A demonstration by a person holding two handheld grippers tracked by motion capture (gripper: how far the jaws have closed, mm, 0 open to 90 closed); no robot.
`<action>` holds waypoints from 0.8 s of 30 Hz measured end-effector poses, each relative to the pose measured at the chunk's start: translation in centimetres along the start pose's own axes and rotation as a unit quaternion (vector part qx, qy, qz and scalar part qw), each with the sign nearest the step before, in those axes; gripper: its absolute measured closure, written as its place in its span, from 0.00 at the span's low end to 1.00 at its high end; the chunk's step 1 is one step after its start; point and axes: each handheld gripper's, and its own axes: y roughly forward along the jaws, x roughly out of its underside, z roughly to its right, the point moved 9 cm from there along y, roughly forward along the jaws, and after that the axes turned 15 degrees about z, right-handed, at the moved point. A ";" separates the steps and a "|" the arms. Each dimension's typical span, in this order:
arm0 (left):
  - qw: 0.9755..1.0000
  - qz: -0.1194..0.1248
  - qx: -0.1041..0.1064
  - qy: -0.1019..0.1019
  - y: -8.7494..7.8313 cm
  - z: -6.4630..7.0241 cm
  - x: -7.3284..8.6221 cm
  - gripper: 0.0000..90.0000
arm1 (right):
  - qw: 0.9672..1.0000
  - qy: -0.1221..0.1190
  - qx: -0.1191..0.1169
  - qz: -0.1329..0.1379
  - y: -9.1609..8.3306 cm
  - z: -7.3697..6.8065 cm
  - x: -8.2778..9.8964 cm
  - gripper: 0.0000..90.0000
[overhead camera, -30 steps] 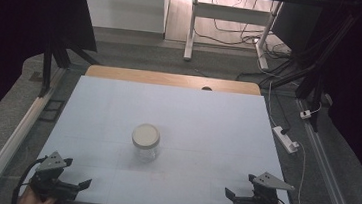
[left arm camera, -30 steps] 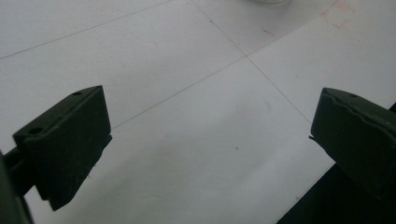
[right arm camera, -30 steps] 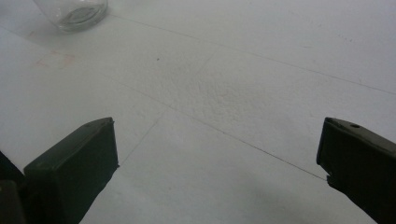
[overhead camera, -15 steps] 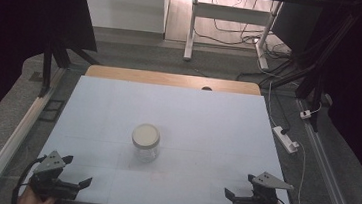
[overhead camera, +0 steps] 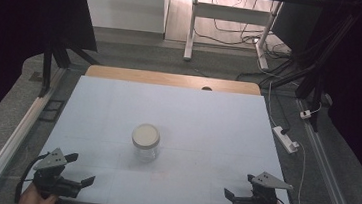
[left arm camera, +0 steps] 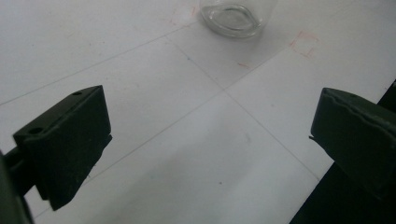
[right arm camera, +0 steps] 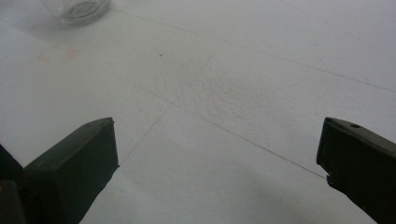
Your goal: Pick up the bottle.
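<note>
A clear glass jar (overhead camera: 145, 141) with a cream lid stands upright near the middle of the pale table sheet (overhead camera: 207, 119). My left gripper (overhead camera: 81, 169) rests at the front left corner, open, with nothing between its jaws. At the front right corner my right gripper (overhead camera: 239, 185) is open and empty too. In the left gripper view the jar's base (left arm camera: 236, 16) sits far ahead of the wide-apart jaws of the left gripper (left arm camera: 210, 135). In the right gripper view the jar (right arm camera: 77, 9) lies at the top left, well beyond the right gripper (right arm camera: 217, 158).
A wooden strip (overhead camera: 171, 79) borders the table's far edge. A power strip (overhead camera: 286, 139) with a cable lies on the floor to the right. Metal rails run along both sides. Faint lines and red marks (left arm camera: 303, 42) cross the sheet.
</note>
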 end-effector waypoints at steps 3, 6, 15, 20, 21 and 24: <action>1.000 0.000 0.001 0.004 0.4 0.2 -0.2 0.00 | 1.000 0.000 0.000 -0.001 0.0 0.0 0.0 0.00; 1.000 -0.003 0.003 0.009 0.8 0.4 -0.5 0.00 | 1.000 -0.002 0.001 -0.001 0.0 0.0 0.0 0.00; 1.000 -0.003 0.009 0.013 2.0 0.7 -1.2 0.00 | 1.000 -0.003 0.001 -0.004 0.1 -0.1 0.1 0.00; 1.000 -0.008 0.014 0.018 2.7 0.8 -1.5 0.00 | 1.000 -0.004 0.000 -0.006 0.1 -0.1 0.1 0.00; 1.000 -0.009 0.015 0.019 2.9 0.8 -1.6 0.00 | 1.000 -0.004 0.000 -0.006 0.1 -0.1 0.1 0.00; 0.999 -0.010 0.019 0.023 3.5 1.0 -1.9 0.00 | 1.000 -0.004 0.000 -0.007 0.1 -0.1 0.1 0.00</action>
